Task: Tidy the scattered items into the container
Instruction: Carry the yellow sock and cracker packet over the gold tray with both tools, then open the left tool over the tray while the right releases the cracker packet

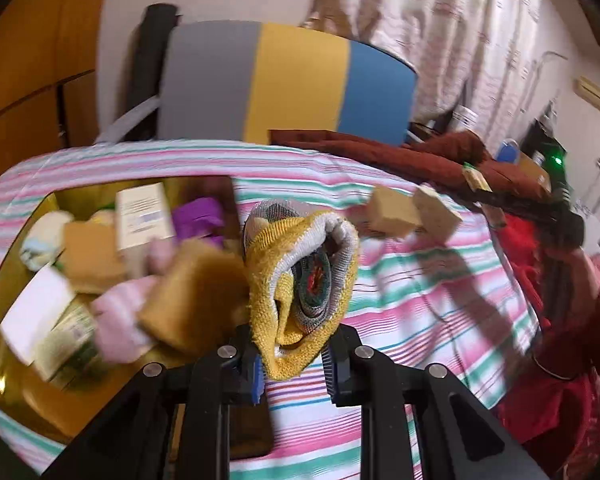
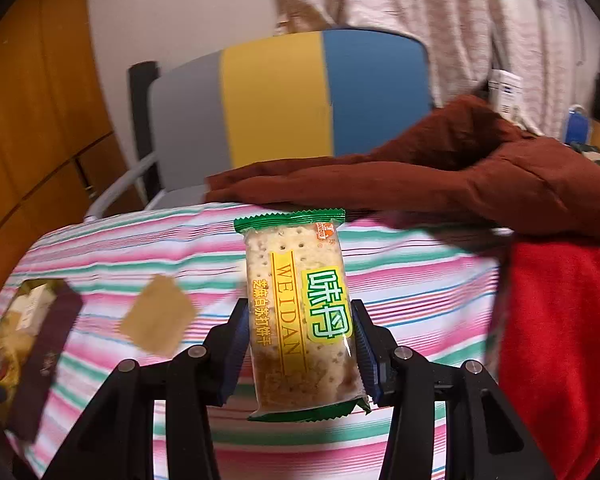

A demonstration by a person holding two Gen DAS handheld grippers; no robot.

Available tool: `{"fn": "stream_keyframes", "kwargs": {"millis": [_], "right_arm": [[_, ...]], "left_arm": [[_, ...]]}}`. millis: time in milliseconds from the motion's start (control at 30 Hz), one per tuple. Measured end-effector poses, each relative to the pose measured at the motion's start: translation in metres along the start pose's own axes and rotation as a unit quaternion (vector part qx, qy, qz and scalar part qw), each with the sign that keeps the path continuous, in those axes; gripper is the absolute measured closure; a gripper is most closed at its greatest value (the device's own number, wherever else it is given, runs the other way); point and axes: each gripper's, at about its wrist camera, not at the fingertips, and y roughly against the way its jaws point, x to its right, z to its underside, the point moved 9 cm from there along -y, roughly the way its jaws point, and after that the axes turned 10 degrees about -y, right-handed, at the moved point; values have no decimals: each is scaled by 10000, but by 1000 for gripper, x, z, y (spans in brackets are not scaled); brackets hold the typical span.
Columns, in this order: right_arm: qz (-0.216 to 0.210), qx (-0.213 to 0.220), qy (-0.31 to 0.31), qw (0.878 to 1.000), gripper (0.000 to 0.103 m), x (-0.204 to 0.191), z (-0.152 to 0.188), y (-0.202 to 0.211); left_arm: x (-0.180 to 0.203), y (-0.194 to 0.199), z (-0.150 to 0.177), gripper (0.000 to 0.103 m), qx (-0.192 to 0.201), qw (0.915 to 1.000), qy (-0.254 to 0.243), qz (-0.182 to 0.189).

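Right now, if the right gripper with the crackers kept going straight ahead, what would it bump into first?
Probably the striped bedspread, since the right gripper tilts downward with the cracker packet. Beyond that lies the brown garment. Depth is hard to judge here.

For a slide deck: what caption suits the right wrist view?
Right gripper clamps a Weidan cracker packet upright above the striped bedspread.
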Motion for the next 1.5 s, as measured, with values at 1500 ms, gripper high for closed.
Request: {"fn": "stream_keyframes", "kwargs": {"millis": [1500], "right_arm": [[-2511,-1862,2806,9075,46,-354,195,23]], "left_arm": [[-187,34,58,60,-172,9674,2461,-582]]}}
